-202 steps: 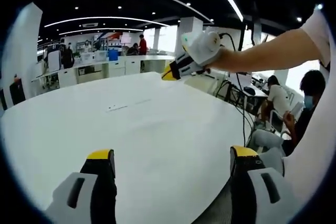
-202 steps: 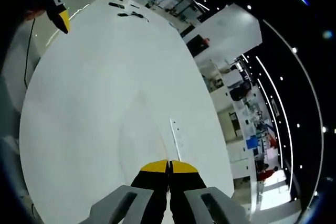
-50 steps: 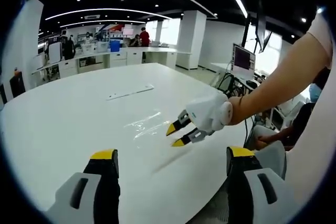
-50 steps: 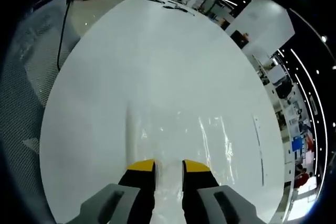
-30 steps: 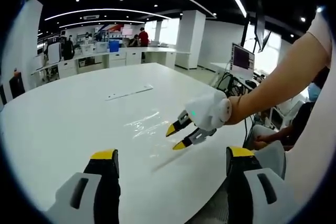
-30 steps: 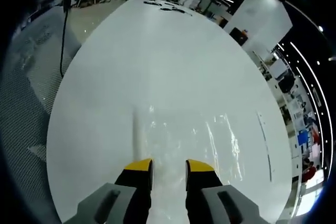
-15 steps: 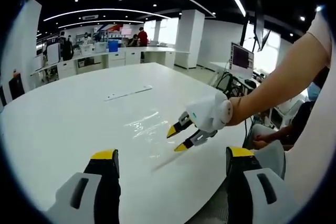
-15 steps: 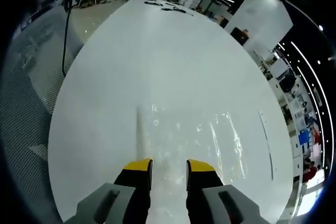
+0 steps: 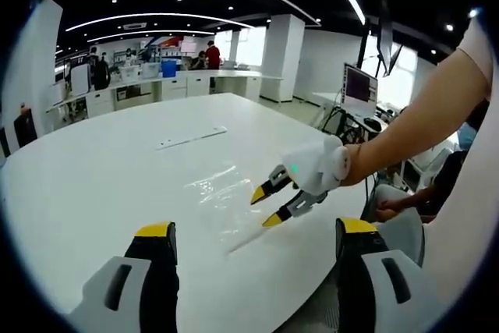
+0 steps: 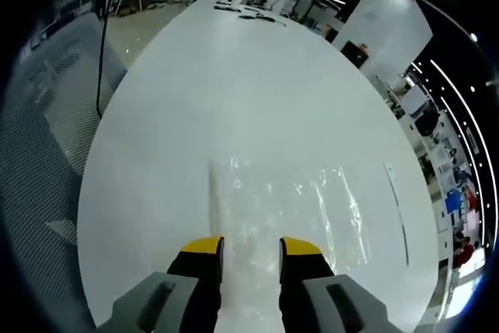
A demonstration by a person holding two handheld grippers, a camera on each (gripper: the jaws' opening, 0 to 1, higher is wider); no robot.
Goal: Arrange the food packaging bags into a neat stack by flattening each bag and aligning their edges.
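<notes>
- Risk: the clear food packaging bags (image 9: 222, 196) lie flat on the white table (image 9: 93, 169), hard to see against it; in my judgement a jaw could skid on the film and drag it out of line.
- Right gripper (image 9: 269, 207) hangs just above the bags' near edge, jaws apart, nothing held.
- Left gripper (image 9: 249, 243): jaws wide, empty, well short of the bags.
- Right gripper view (looking down) shows the film's creases; the left gripper view shows the person's forearm (image 9: 413, 118).

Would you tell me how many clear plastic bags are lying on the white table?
1, as far as visible: the clear bag lies flat before the right gripper; overlapping transparent layers would be indistinguishable.
</notes>
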